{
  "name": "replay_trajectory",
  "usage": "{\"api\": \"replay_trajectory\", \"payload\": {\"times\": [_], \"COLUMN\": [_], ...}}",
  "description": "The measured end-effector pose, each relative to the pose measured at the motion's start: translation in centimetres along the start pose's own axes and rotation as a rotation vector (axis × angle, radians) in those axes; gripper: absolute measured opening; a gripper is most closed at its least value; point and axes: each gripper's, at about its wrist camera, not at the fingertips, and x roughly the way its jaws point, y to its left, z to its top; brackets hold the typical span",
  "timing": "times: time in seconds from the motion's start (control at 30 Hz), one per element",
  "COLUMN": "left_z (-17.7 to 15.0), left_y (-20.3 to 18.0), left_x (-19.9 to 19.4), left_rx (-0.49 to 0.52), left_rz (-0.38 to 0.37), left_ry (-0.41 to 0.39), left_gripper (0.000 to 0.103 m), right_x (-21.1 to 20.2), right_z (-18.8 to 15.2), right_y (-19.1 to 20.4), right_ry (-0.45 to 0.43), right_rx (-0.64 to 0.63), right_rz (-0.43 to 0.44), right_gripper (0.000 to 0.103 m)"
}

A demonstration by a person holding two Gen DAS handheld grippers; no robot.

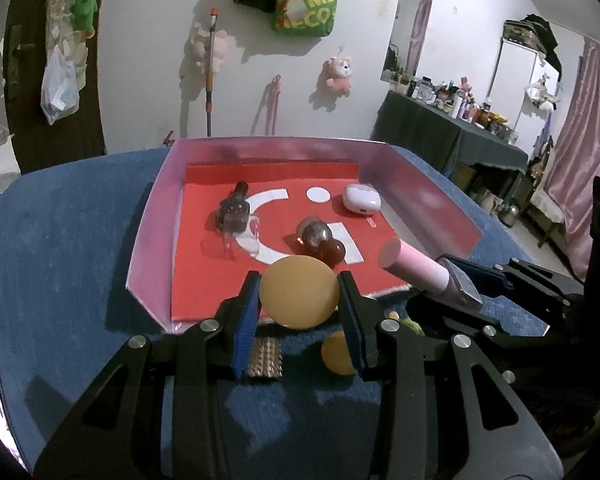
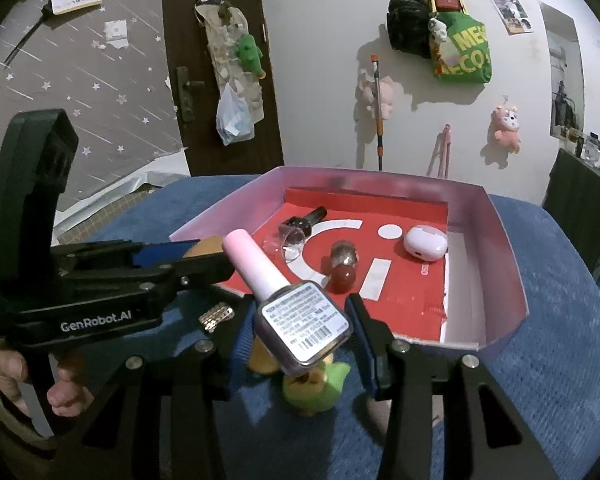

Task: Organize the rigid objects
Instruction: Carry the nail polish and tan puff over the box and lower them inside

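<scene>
Left gripper [image 1: 300, 296] pinches a tan disc [image 1: 299, 291] at the near edge of the pink tray [image 1: 148, 236]. Right gripper [image 2: 300, 332] clamps a pink-capped bottle [image 2: 288, 300], cap tilted toward the tray. Inside lie a dark bottle [image 2: 304, 222], a red-capped bottle [image 2: 342, 266] and a white case [image 2: 426, 244].

On the table [image 1: 60, 240] sits a box [image 2: 508, 248] holding, left to right, a bottle [image 1: 234, 208], a second bottle [image 1: 320, 240] and an earbud case [image 1: 362, 199] at far right, with a toy [image 2: 320, 384] just near of the box.
</scene>
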Motion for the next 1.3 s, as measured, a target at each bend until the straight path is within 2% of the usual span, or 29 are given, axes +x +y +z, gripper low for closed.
{"api": "replay_trajectory", "payload": {"times": [0.2, 0.57, 0.77, 1.0, 1.1, 1.2, 1.3], "left_z": [1.3, 2.7, 2.6, 2.1, 1.9, 1.9, 1.8], "left_y": [0.6, 2.5, 3.2, 3.7, 4.0, 4.0, 4.0], "left_x": [1.0, 4.4, 7.0, 8.5, 9.0, 9.5, 9.9], "left_rx": [0.002, -0.033, -0.047, -0.051, -0.057, -0.061, -0.066], "left_rz": [0.013, -0.005, -0.008, 0.006, 0.010, 0.013, 0.010], "left_ry": [0.012, 0.115, 0.197, 0.234, 0.246, 0.251, 0.256], "left_gripper": [0.036, 0.036, 0.036, 0.036, 0.036, 0.036, 0.036], "right_x": [1.5, 5.8, 8.3, 10.5, 11.0, 11.2, 11.9], "right_z": [1.4, 3.1, 2.9, 2.3, 2.5, 2.8, 2.8], "right_y": [-1.4, -3.5, -3.8, -4.2, -4.3, -4.0, -4.7], "right_ry": [0.041, 0.184, 0.273, 0.359, 0.369, 0.369, 0.387], "right_rx": [0.021, 0.039, 0.027, 0.030, 0.026, -0.024, -0.011], "right_rz": [0.005, 0.009, 0.019, 0.023, 0.011, -0.073, -0.088], "right_gripper": [0.048, 0.048, 0.048, 0.048, 0.048, 0.048, 0.048]}}
